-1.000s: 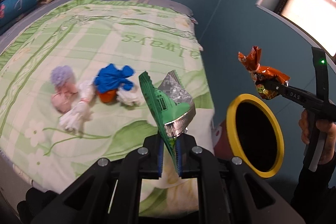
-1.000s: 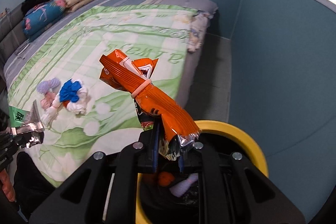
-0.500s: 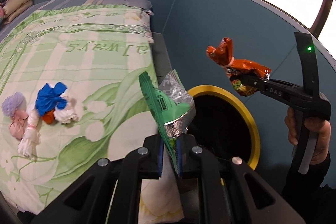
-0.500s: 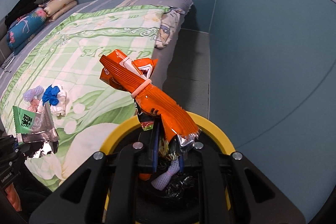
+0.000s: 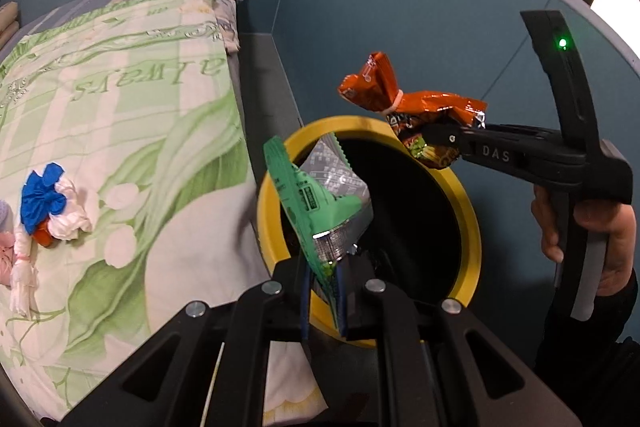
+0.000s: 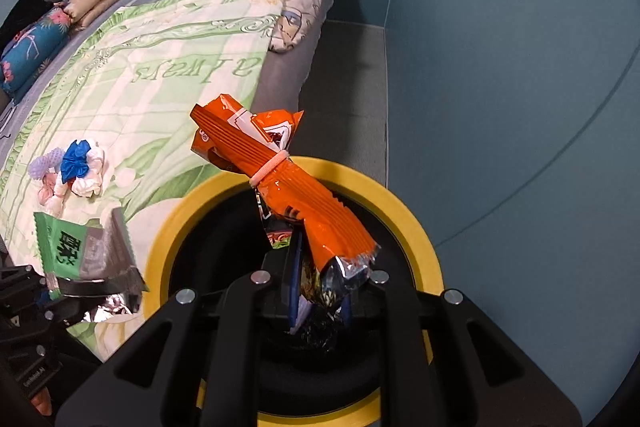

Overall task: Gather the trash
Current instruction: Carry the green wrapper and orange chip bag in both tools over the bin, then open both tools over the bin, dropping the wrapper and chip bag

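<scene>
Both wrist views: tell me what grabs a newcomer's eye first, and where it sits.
The yellow-rimmed bin with its black inside stands on the floor beside the bed. Above its mouth the right gripper is shut on an orange snack bag tied with a band, while the left gripper is shut on a green and silver wrapper. A blue and white crumpled bundle lies on the green bedspread.

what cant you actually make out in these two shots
- Inside of the bin: dark; in the right wrist view the right gripper and orange bag cover most of it.
- Left gripper: in the right wrist view, mostly cut off by the left edge.
- Green wrapper: print too small to read in the left wrist view.
- Pile on the bed: partly cut off by the left edge in that view.
</scene>
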`<state>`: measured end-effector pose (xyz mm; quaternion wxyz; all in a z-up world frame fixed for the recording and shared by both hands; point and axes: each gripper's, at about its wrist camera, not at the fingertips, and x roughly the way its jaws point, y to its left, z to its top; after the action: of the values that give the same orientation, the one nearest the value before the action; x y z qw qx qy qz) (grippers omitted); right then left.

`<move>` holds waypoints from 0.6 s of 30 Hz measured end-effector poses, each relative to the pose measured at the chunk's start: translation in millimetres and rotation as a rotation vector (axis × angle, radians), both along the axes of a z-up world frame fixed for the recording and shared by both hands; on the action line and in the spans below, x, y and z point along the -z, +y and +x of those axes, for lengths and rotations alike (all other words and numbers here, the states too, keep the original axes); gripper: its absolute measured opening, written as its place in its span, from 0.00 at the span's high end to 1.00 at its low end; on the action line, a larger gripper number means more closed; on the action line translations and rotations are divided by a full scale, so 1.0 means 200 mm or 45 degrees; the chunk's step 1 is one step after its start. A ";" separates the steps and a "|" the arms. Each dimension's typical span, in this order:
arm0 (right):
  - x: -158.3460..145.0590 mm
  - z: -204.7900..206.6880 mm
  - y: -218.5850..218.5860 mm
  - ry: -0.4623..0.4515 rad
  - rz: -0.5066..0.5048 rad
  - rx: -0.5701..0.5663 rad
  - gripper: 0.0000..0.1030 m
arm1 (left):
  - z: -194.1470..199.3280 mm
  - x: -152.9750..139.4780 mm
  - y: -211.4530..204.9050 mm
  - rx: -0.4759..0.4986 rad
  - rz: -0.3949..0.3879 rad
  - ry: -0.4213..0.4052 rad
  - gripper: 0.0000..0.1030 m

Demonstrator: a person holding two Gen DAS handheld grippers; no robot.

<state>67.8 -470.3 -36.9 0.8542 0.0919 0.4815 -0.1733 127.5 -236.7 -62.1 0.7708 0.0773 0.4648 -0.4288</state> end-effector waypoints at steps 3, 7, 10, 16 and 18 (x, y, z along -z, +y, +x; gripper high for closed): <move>0.04 0.00 0.00 0.018 0.024 -0.004 0.86 | 0.00 0.03 -0.03 0.015 -0.005 0.036 0.91; 0.06 0.00 -0.02 0.029 0.055 0.001 0.85 | -0.01 0.06 -0.04 0.039 -0.003 0.059 0.91; 0.06 -0.01 -0.04 0.029 0.067 0.020 0.80 | -0.02 0.08 -0.05 0.045 -0.001 0.068 0.91; 0.05 -0.03 -0.08 0.007 0.108 0.043 0.63 | -0.05 0.07 -0.05 0.066 -0.014 0.041 0.73; 0.04 -0.03 -0.09 0.001 0.106 0.052 0.61 | -0.06 0.05 -0.04 0.069 -0.029 0.026 0.63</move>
<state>61.8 -488.4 -45.0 0.8457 0.1369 0.4867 -0.1706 115.2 -244.6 -71.5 0.7549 0.0766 0.4653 -0.4557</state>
